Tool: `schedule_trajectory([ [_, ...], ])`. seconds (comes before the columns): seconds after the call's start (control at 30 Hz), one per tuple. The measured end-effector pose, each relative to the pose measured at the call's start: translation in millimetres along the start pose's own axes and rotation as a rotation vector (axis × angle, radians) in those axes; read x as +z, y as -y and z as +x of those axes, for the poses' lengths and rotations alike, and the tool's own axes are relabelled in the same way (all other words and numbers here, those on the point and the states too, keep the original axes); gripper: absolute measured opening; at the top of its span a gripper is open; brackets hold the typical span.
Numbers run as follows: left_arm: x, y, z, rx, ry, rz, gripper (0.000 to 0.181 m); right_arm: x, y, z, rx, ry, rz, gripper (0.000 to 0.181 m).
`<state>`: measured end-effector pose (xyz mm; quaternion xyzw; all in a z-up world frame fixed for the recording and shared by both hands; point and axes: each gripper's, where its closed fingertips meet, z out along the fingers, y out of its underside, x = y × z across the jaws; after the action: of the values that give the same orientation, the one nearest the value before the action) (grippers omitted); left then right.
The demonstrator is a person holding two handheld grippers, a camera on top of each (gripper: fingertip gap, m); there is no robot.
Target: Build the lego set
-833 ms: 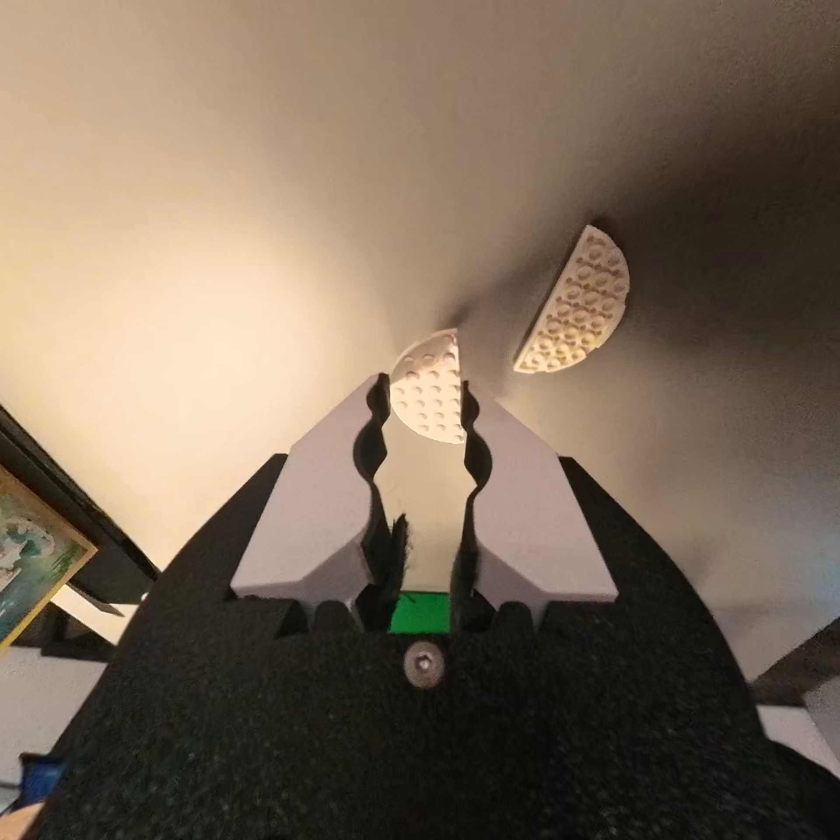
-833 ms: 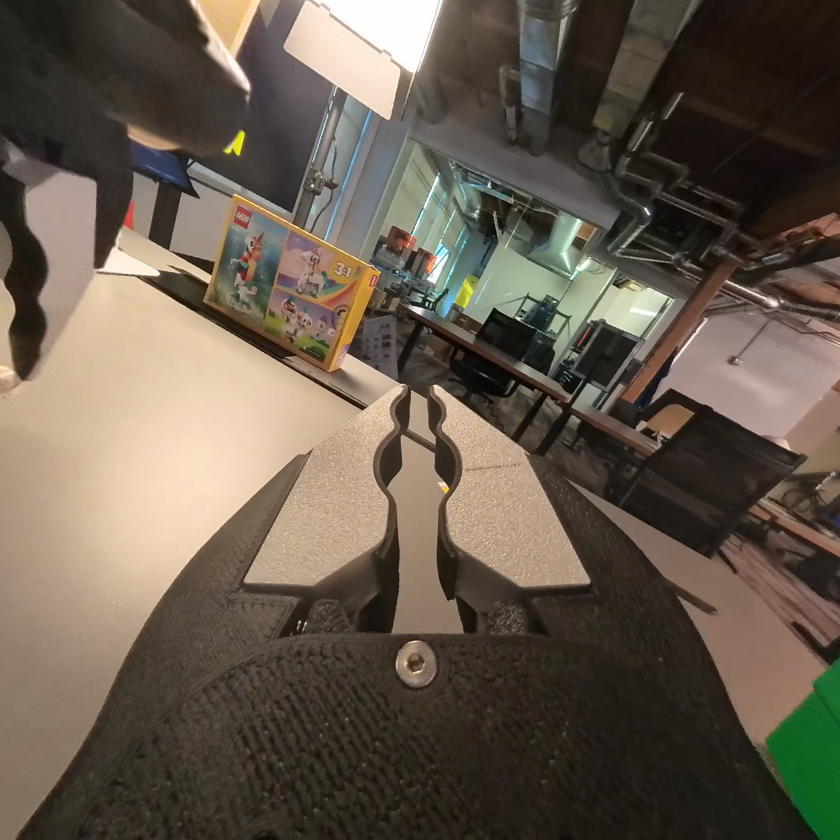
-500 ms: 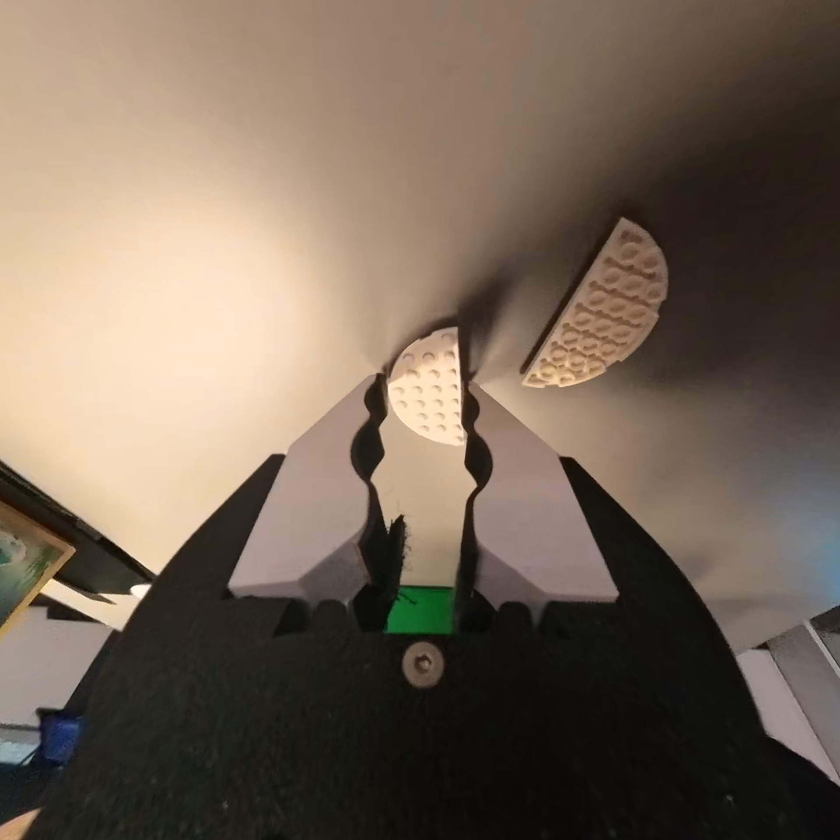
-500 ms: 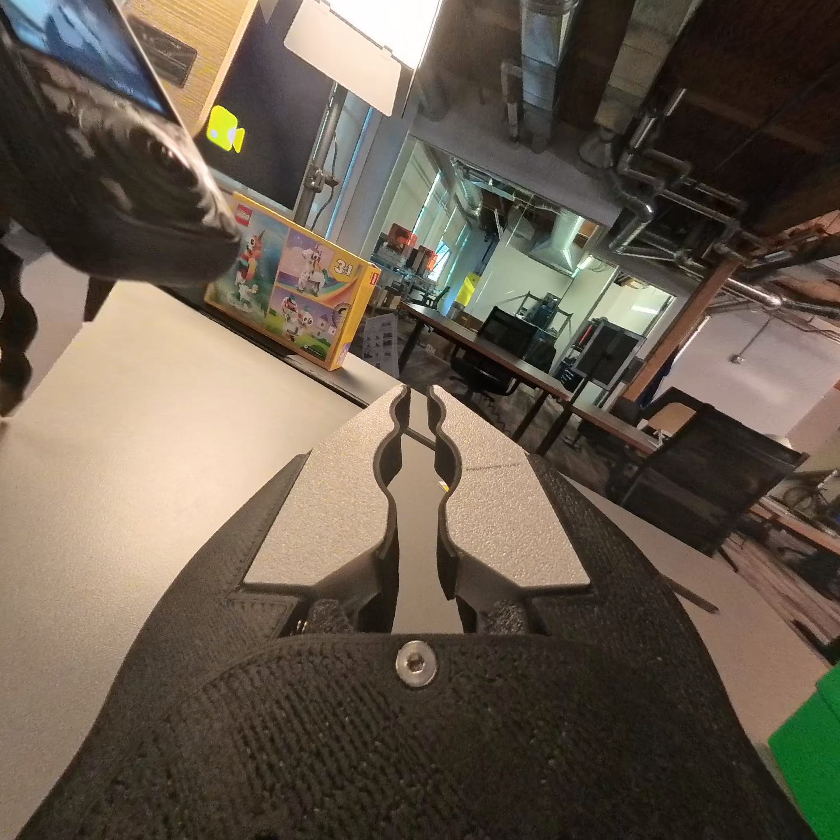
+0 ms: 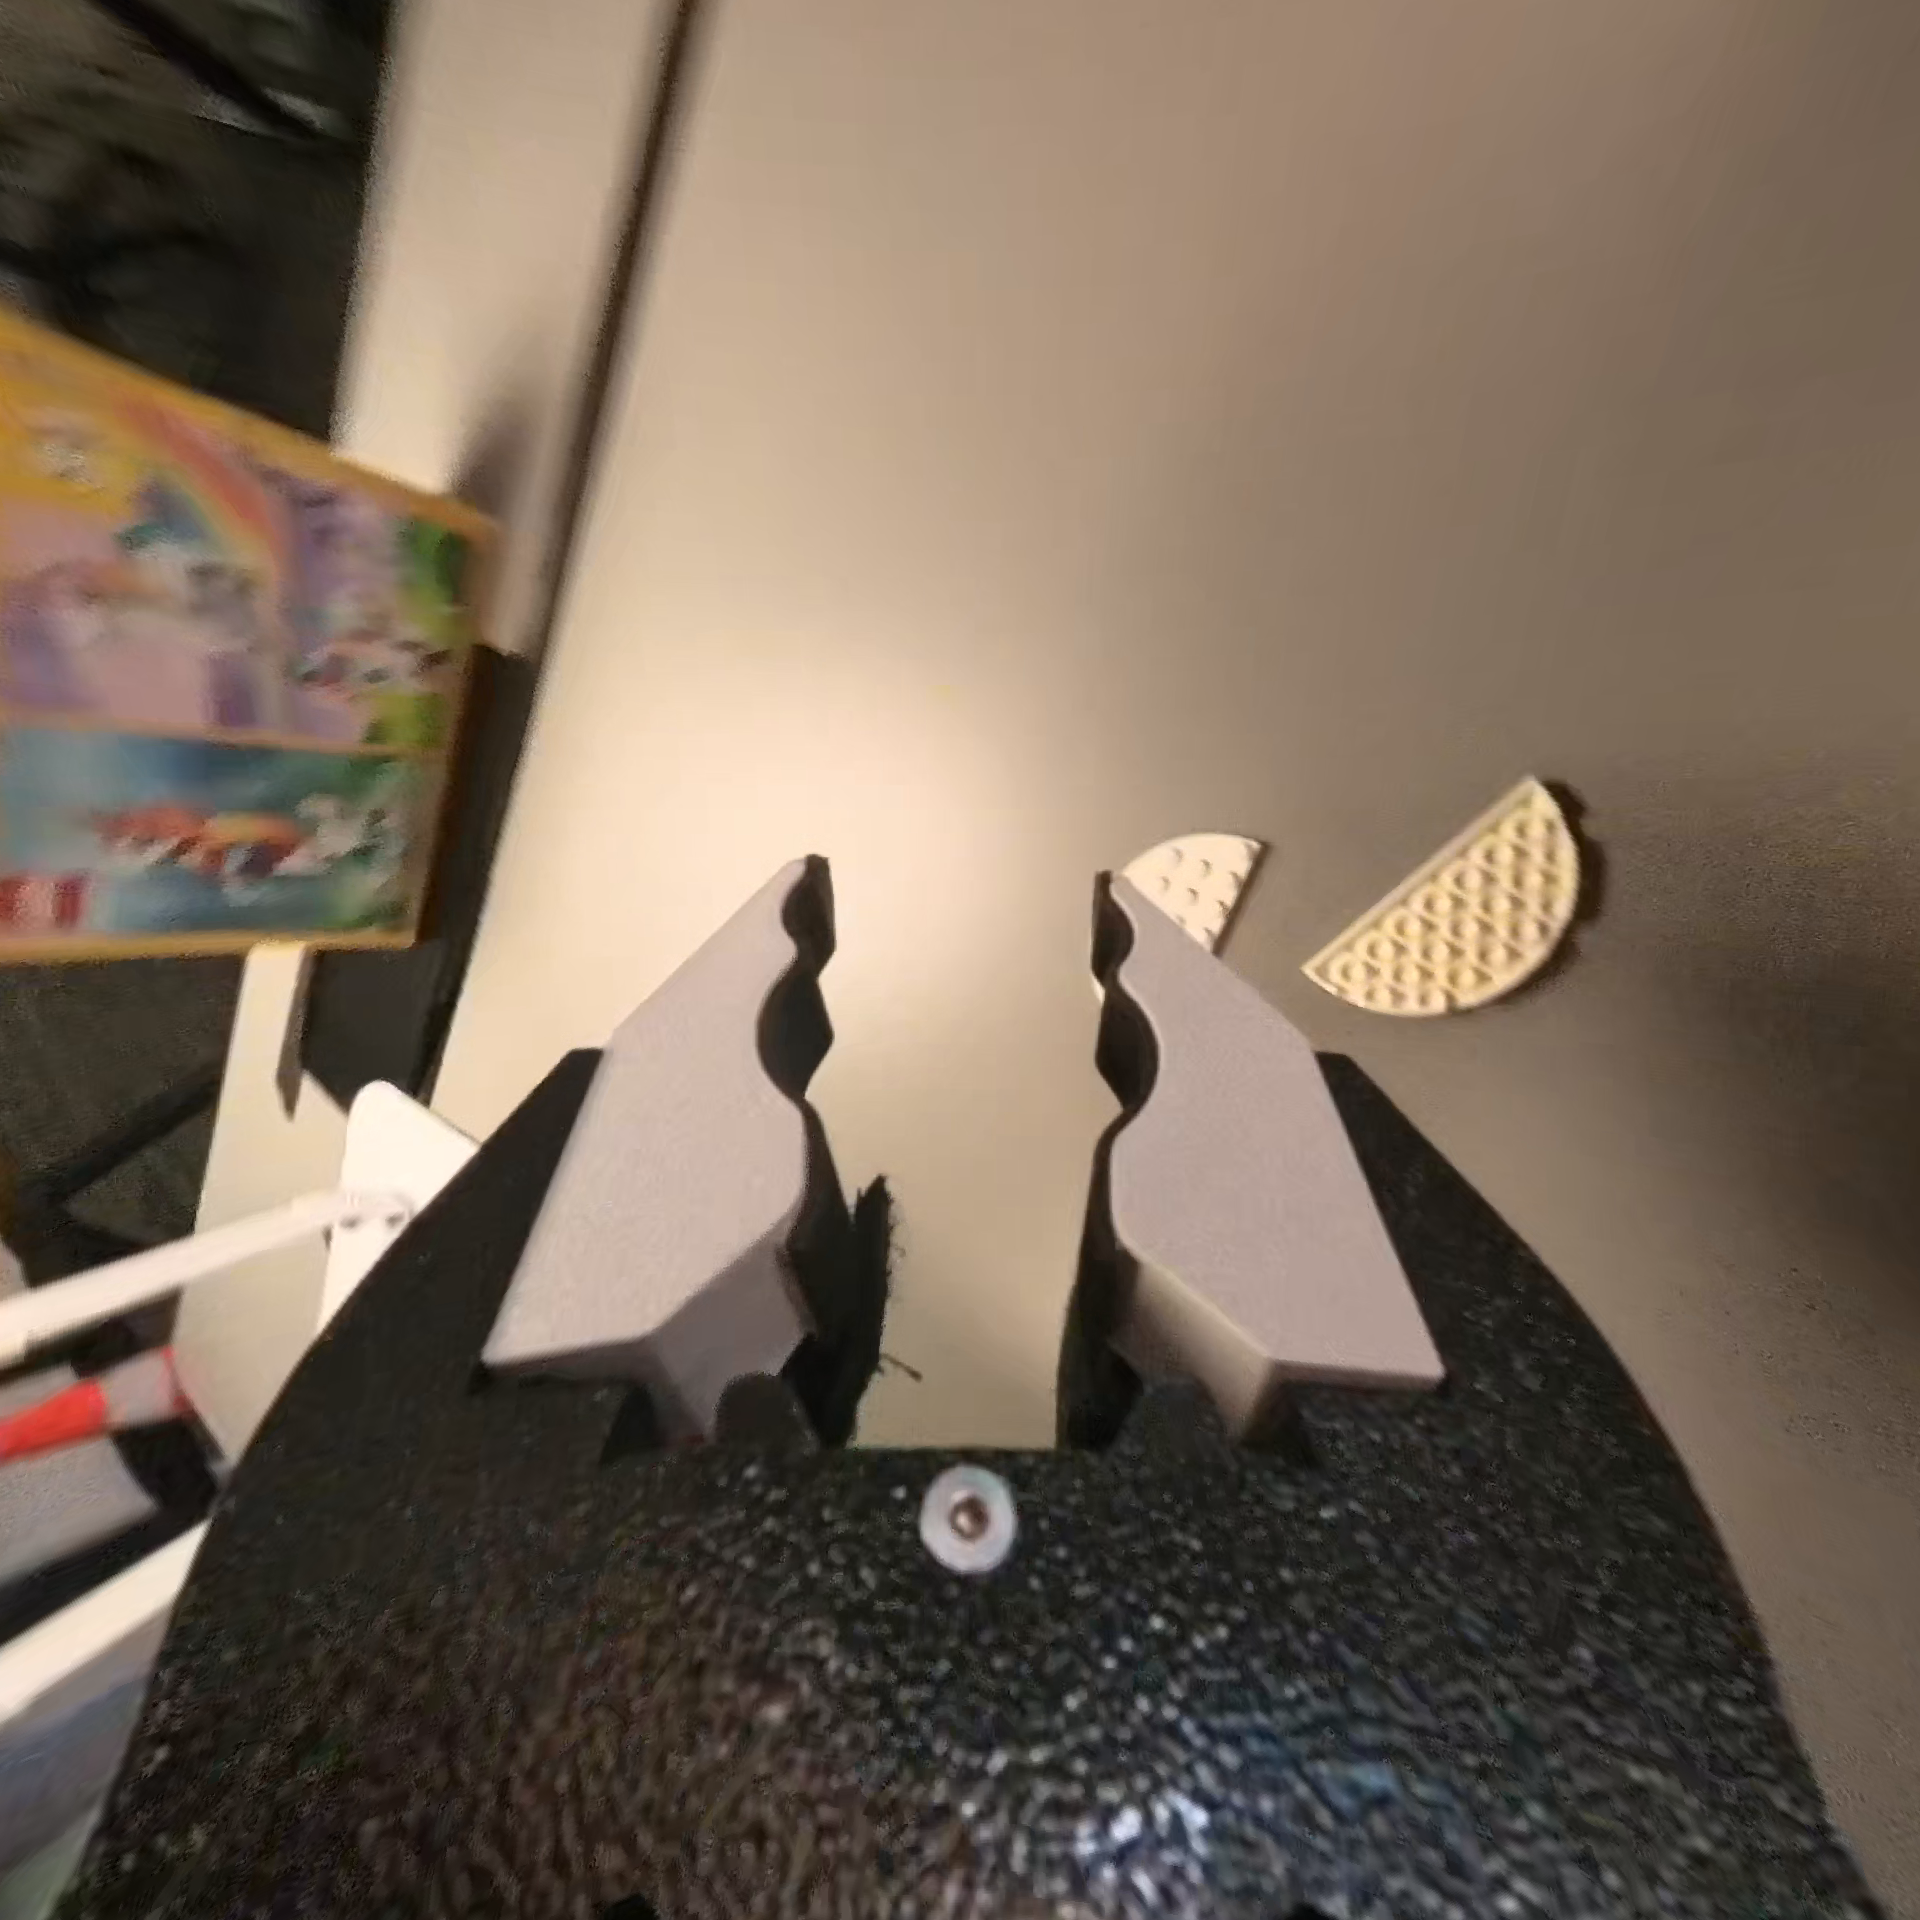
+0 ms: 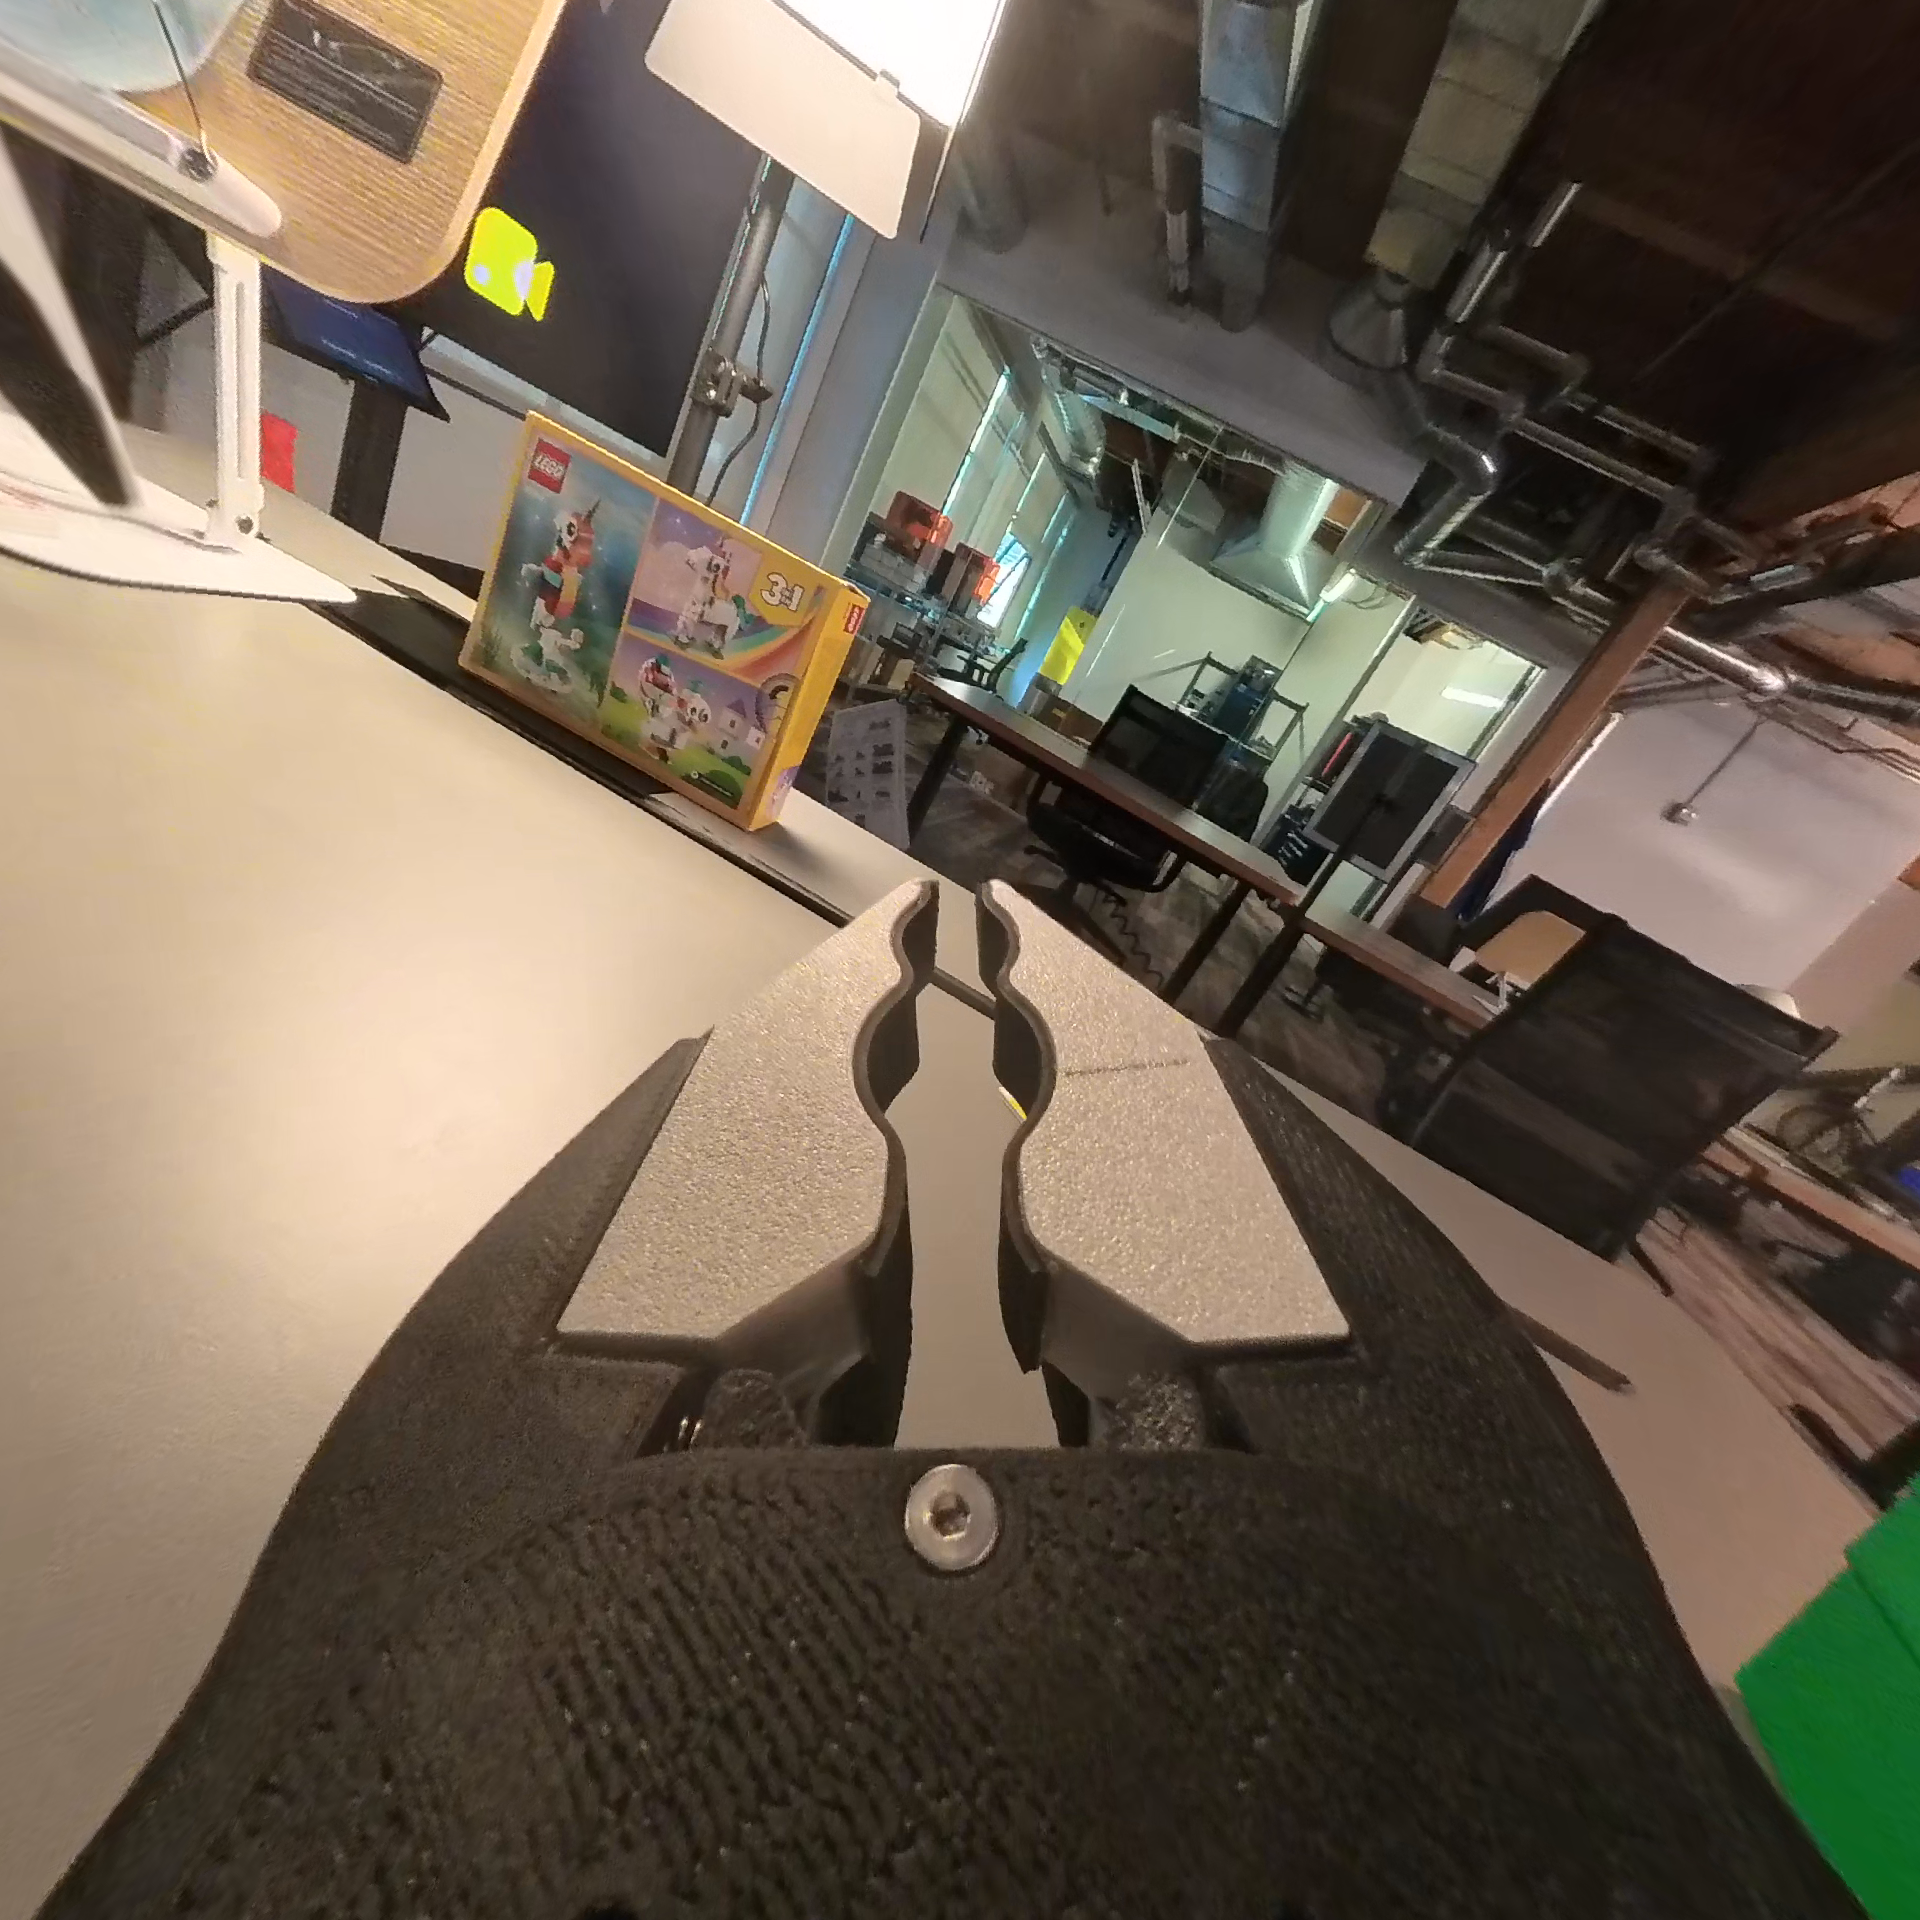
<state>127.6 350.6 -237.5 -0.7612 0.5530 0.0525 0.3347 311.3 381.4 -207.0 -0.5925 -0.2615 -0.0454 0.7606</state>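
Note:
In the left wrist view two white half-round Lego plates lie on the grey table [image 5: 1143, 416]. One plate [image 5: 1200, 883] lies studs up just beyond my right fingertip, partly hidden by it. The other plate [image 5: 1455, 920] lies underside up farther right. My left gripper [image 5: 961, 873] is open and empty, to the left of both plates. My right gripper [image 6: 956, 902] is shut and empty, low over the table [image 6: 260, 935], pointing toward the room.
The yellow Lego box [image 6: 655, 623] stands at the table's far edge and shows blurred in the left wrist view [image 5: 208, 675]. A white lamp stand [image 6: 234, 343] and its base are at the far left. A green block [image 6: 1839, 1683] is at the lower right.
My left gripper has opened and let go of the studs-up half-round plate, then swung left, bringing the box into view. It has left the right wrist view. My right gripper has not moved.

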Motion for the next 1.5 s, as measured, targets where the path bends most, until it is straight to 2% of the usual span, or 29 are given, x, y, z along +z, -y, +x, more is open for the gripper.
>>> schedule_trajectory([
  [0.03, -6.2, -3.2, -4.9, -0.058, 0.060, 0.057, 0.047, 0.0, -0.5, 0.4, -0.003, -0.003, -0.003, 0.005],
  [0.17, -23.5, -22.3, 0.1, -0.186, 0.175, 0.214, 0.047, 0.2, -3.1, 2.6, -0.016, -0.020, -0.019, 0.005],
  [0.37, -50.8, -19.6, 10.6, -0.289, 0.304, 0.527, 0.045, -2.5, -7.6, 8.6, -0.046, -0.067, -0.054, 0.005],
  [0.47, -57.4, -23.4, 9.7, -0.285, 0.403, 0.662, 0.042, -5.9, -6.7, 11.7, -0.061, -0.102, -0.069, 0.005],
  [0.67, -73.6, -19.6, 12.8, -0.273, 0.435, 0.792, 0.036, -12.5, 9.7, -1.5, 0.014, -0.142, -0.060, 0.005],
  [0.8, -89.8, -18.3, 10.3, -0.340, 0.460, 0.889, 0.046, -20.2, 28.0, -30.7, 0.004, -0.127, -0.043, 0.005],
  [0.93, -94.6, -15.0, 16.1, -0.314, 0.464, 0.918, 0.045, -31.7, 43.4, -53.3, 0.065, -0.107, -0.023, 0.005],
  [1.03, -93.9, -11.2, 21.9, -0.296, 0.455, 0.925, 0.044, -33.5, 47.7, -66.2, 0.016, -0.075, -0.021, 0.005],
  [1.1, -92.0, -8.9, 25.9, -0.288, 0.439, 0.926, 0.044, -32.6, 46.9, -70.2, -0.026, -0.061, -0.023, 0.005],
  [1.33, -96.3, -4.8, 30.6, -0.281, 0.412, 0.944, 0.044, -30.1, 38.8, -67.4, 0.031, -0.052, -0.044, 0.005],
  [1.4, -106.0, -3.1, 29.5, -0.270, 0.424, 0.955, 0.042, -29.9, 37.9, -67.1, 0.042, -0.049, -0.045, 0.005],
  [1.5, -139.1, 4.7, 24.0, -0.309, 0.407, 1.020, 0.042, -29.6, 38.6, -68.1, 0.042, -0.041, -0.042, 0.005],
])
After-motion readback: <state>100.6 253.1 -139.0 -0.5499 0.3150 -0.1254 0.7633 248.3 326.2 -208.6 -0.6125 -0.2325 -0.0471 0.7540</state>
